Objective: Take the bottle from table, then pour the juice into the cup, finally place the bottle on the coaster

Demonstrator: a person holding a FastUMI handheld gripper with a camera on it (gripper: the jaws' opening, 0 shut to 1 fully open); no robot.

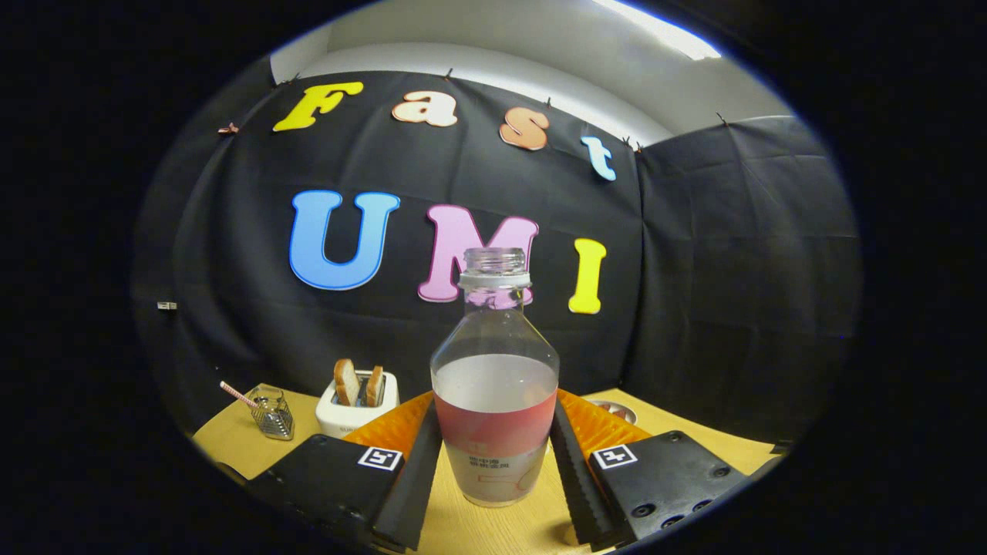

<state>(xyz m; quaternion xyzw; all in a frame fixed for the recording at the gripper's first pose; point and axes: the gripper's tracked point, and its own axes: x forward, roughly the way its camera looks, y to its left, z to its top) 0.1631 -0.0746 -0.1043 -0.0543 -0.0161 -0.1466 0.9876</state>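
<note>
Both fingers (pixel 420 470) of the gripper (pixel 493 462) flank the juice bottle (pixel 494 401) and lie against its lower sides, their ribbed black pads closed to the width of the body, so the bottle is clamped between them. It stands upright, uncapped, its base at or just above the wooden table (pixel 501 528); contact with the surface cannot be confirmed. Cloudy liquid fills it to roughly shoulder height, with a red label band below. From the bottle, at ten o'clock, a white toaster (pixel 356 412) holds two slices of bread. Farther out at nine o'clock stands a small wire-mesh cup (pixel 272 414) with a striped straw leaning from it. At two o'clock, beyond the right finger, a round coaster (pixel 621 410) is partly visible, largely hidden behind the orange finger mount.
</note>
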